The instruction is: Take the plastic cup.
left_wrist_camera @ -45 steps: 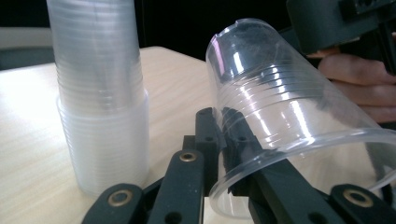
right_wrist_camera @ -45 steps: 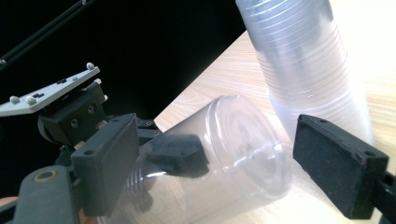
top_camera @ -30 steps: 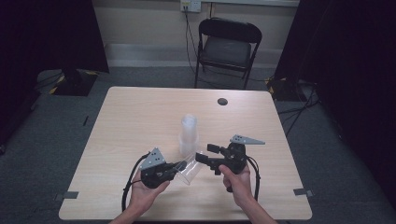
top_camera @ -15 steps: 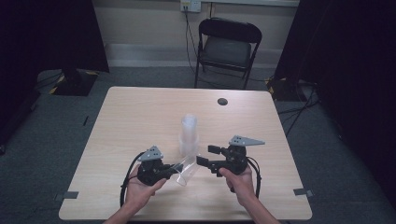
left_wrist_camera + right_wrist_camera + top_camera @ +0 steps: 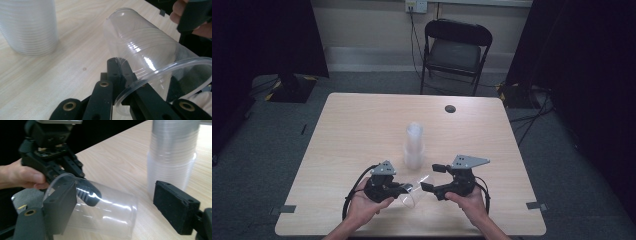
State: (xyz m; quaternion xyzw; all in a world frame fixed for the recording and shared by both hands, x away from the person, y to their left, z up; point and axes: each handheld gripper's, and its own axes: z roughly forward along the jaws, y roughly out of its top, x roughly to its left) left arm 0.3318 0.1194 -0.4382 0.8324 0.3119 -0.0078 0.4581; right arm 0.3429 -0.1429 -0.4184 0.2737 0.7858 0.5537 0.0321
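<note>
Clear ribbed cup [image 5: 147, 50] (tipped sideways), left gripper [image 5: 120, 82] pinching rim

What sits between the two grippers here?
A clear cup on its side, its rim pinched by the left gripper; the right gripper is open beside it, in the high view.

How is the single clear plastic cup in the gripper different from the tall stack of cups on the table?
The single clear plastic cup lies tilted on its side, pinched at its rim by the left gripper; the tall stack of clear plastic cups stands upright on the wooden table, untouched. The single cup looks see-through; the stack looks milky white from its many nested layers. Both appear to be the same kind of ridged cup.
</note>
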